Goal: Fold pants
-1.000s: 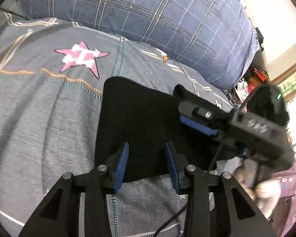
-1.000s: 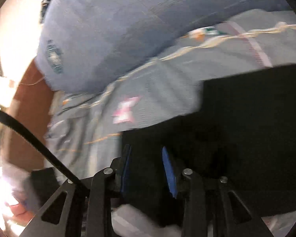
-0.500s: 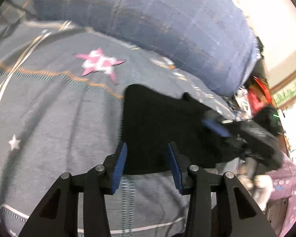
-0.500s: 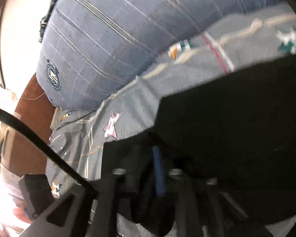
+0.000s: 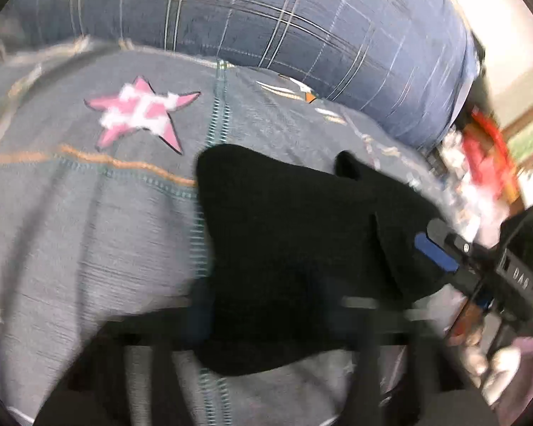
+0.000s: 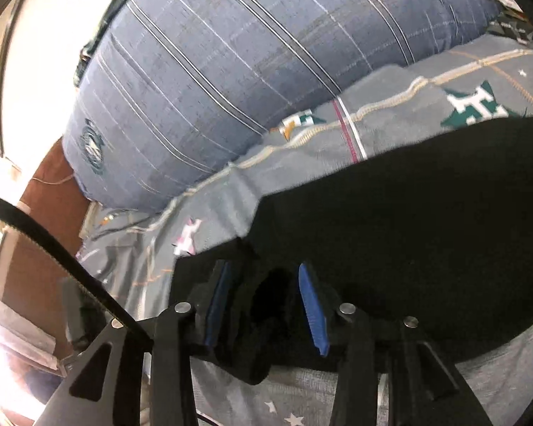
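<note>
Grey star-patterned bedding (image 5: 89, 213) carries the black pants (image 5: 284, 248), folded, below a blue plaid pillow (image 6: 266, 71). Right gripper (image 6: 266, 305) has its 2 fingers spread around a fabric bunch. Left gripper (image 5: 263, 305) is blurred; I cannot tell its state.

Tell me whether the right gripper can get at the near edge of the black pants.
Probably yes: the right gripper is open with the folded black pants bunched between its blue pads, nothing blocking.
</note>
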Action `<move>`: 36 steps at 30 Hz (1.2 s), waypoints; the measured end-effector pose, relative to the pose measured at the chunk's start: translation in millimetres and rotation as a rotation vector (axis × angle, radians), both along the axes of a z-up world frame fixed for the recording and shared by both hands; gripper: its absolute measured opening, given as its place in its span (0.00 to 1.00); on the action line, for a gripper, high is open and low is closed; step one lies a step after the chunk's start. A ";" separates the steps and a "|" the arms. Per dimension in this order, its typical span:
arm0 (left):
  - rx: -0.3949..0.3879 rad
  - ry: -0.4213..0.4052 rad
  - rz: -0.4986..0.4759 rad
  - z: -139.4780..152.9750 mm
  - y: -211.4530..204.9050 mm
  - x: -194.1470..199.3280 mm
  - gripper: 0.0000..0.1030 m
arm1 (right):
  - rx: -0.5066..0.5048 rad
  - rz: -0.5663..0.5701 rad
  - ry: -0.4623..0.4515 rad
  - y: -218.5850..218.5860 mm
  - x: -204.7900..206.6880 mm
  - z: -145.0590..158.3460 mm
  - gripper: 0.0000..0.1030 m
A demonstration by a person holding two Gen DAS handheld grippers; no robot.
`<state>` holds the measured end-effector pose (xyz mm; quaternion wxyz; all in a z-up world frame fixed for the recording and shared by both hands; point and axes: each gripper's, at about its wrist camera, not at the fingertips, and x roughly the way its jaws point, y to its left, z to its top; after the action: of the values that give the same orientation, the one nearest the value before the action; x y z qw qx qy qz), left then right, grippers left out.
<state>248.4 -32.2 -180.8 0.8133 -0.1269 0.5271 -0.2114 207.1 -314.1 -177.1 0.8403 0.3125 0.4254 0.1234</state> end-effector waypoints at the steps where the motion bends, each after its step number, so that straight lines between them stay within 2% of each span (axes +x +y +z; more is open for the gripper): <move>1: -0.013 -0.002 -0.002 2.3 2.8 -1.0 0.23 | 0.002 0.002 0.012 2.0 1.3 -5.1 0.43; 6: -0.027 -0.008 0.024 12.2 19.3 -3.9 0.20 | -0.019 0.066 0.051 24.9 6.3 -19.9 0.41; 8: -0.025 -0.019 0.030 17.3 25.4 -5.3 0.20 | -0.024 0.119 0.052 41.8 8.2 -19.1 0.26; 9: -0.030 -0.020 0.036 20.0 29.0 -6.6 0.19 | -0.026 0.133 0.053 47.1 9.3 -18.4 0.25; 12: -0.027 -0.042 0.045 30.0 35.0 -11.1 0.19 | -0.020 0.167 0.043 65.1 13.3 -12.9 0.25; 15: 0.035 -0.053 0.051 32.0 36.8 -13.2 0.21 | -0.011 0.183 0.035 74.5 15.2 -9.8 0.25; 17: 0.081 -0.022 0.047 23.6 38.4 -11.9 0.23 | -0.034 0.163 0.050 72.7 15.3 -14.6 0.26; 20: 0.050 0.005 0.049 21.5 51.0 -17.6 0.23 | -0.132 0.076 0.088 59.8 15.9 -21.1 0.26; 22: 0.049 -0.024 0.054 32.6 58.9 -26.9 0.23 | -0.136 0.028 0.094 46.2 10.8 -17.4 0.26; 24: 0.048 -0.086 0.065 49.7 64.3 -37.0 0.23 | -0.156 -0.018 0.053 37.0 2.1 -0.5 0.27; 25: 0.039 -0.105 0.070 55.6 66.0 -40.1 0.26 | -0.133 -0.018 0.018 35.6 -1.2 9.5 0.27; 28: 0.012 -0.137 0.110 65.6 71.5 -47.7 0.28 | 0.052 0.057 -0.037 44.9 5.8 29.4 0.27; 32: 0.020 -0.129 0.146 60.3 75.0 -56.8 0.30 | 0.273 0.186 0.010 84.9 35.2 22.3 0.27; 33: 0.026 -0.121 0.153 58.0 76.4 -60.0 0.30 | 0.294 0.214 0.032 96.2 41.9 15.9 0.27; 36: 0.052 -0.105 0.176 52.5 80.8 -69.8 0.31 | 0.258 0.237 0.139 117.6 54.3 -15.7 0.27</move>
<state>178.6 48.6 -128.3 0.8581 -0.1406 0.4760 -0.1316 261.4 -196.5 -192.7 0.7413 0.3731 0.4971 0.2532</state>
